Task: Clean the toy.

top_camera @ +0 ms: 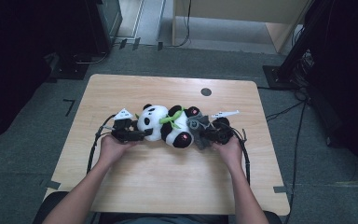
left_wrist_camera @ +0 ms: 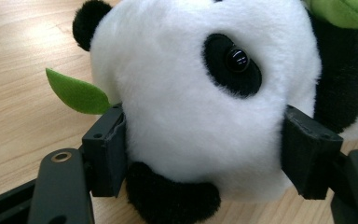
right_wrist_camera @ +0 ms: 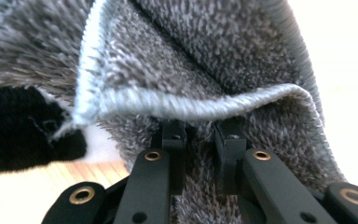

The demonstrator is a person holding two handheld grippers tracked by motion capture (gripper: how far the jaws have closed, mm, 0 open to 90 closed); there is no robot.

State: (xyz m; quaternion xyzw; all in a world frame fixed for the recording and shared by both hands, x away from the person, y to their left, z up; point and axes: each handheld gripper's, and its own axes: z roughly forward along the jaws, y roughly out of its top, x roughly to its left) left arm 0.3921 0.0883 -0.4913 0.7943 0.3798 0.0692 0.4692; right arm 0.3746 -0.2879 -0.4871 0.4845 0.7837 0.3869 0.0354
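Light wooden desk [top_camera: 168, 177] on grey carpet, dark stands around. Left gripper [top_camera: 142, 135]: fingers [left_wrist_camera: 106, 156] pressed on the head of the black-and-white plush panda [top_camera: 165, 123] lying mid-desk. Right gripper [top_camera: 204, 136]: fingers narrow, pinching the grey fleecy cloth [top_camera: 198, 127] against the panda's feet.

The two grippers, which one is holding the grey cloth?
The right gripper, at the panda's feet end: its jaws pinch the grey cloth. The left gripper has the panda's white head between its pads instead.
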